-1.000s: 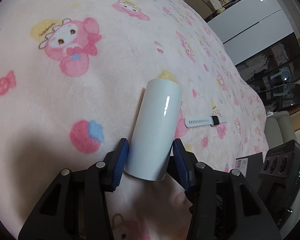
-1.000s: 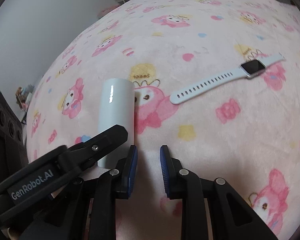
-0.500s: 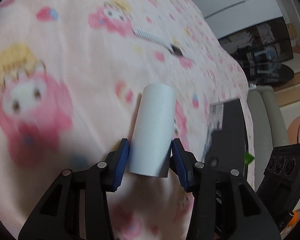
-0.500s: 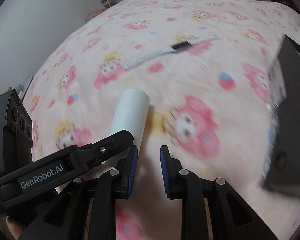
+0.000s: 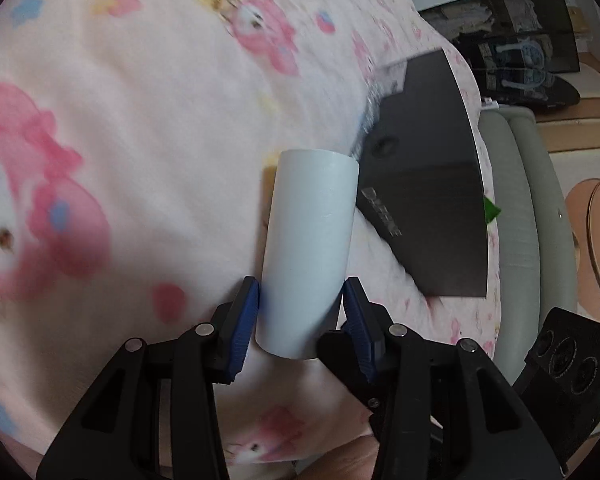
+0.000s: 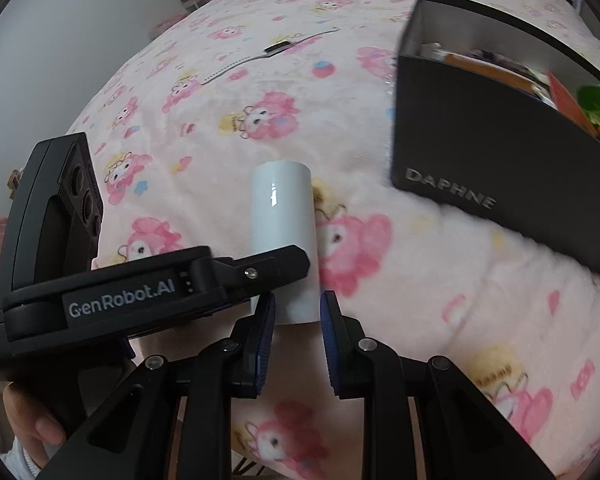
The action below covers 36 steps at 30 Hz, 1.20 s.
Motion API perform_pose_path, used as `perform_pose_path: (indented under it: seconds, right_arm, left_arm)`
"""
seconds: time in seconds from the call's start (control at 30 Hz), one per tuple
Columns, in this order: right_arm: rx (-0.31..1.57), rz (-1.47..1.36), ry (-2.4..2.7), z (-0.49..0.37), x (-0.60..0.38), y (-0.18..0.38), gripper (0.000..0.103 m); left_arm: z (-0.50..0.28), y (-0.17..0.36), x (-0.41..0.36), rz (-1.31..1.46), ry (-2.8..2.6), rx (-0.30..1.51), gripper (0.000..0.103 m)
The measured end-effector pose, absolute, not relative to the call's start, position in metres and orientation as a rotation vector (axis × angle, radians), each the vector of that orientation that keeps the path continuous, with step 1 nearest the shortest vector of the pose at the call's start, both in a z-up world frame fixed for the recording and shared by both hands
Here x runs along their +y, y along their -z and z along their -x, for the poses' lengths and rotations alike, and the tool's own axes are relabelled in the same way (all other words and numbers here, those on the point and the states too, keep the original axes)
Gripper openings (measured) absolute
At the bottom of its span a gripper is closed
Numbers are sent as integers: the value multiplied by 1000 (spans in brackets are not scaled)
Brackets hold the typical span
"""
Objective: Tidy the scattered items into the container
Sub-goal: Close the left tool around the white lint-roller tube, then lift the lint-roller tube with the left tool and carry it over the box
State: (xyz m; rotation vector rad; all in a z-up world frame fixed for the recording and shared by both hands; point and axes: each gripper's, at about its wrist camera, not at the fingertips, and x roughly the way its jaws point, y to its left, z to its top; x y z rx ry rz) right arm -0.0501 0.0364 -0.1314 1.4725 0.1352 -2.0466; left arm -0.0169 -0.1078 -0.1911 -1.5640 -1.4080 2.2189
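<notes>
Your left gripper [image 5: 300, 328]: jaws clamped on the near end of the white cylinder [image 5: 310, 248], which points away above the pink blanket [image 5: 140, 120]. Your right gripper [image 6: 298, 344]: jaws slightly apart, holding nothing. Black DAPHNE box [image 6: 500, 160]: just right of the cylinder, already holding items. Watch [image 6: 278, 47]: far beyond.

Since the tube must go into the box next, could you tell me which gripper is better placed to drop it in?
Left. The left gripper is shut on the tube, close beside the box. The right gripper holds nothing.
</notes>
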Motion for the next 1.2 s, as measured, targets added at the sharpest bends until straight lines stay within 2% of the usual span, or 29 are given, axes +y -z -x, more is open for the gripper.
perform_pose_path:
  seconds: [0.27, 0.6, 0.73, 1.0, 1.2]
  right_arm:
    - [174, -1489, 2033, 38, 66, 142, 25]
    - [-39, -1518, 1938, 44, 101, 146, 25]
    - [-133, -1536, 1907, 49, 101, 156, 25]
    - [-222, -1498, 2038, 60, 112, 151, 25]
    - [-256, -1495, 2067, 69, 120, 150, 25]
  left_arm:
    - [5, 186, -79, 1631, -2203, -1370, 44]
    - [4, 182, -63, 1609, -2169, -1378, 42]
    - [11, 187, -53, 1639, -2231, -1250, 45]
    - [15, 154, -97, 1568, -2440, -1164, 43]
    - [53, 146, -117, 1523, -2523, -1065, 43]
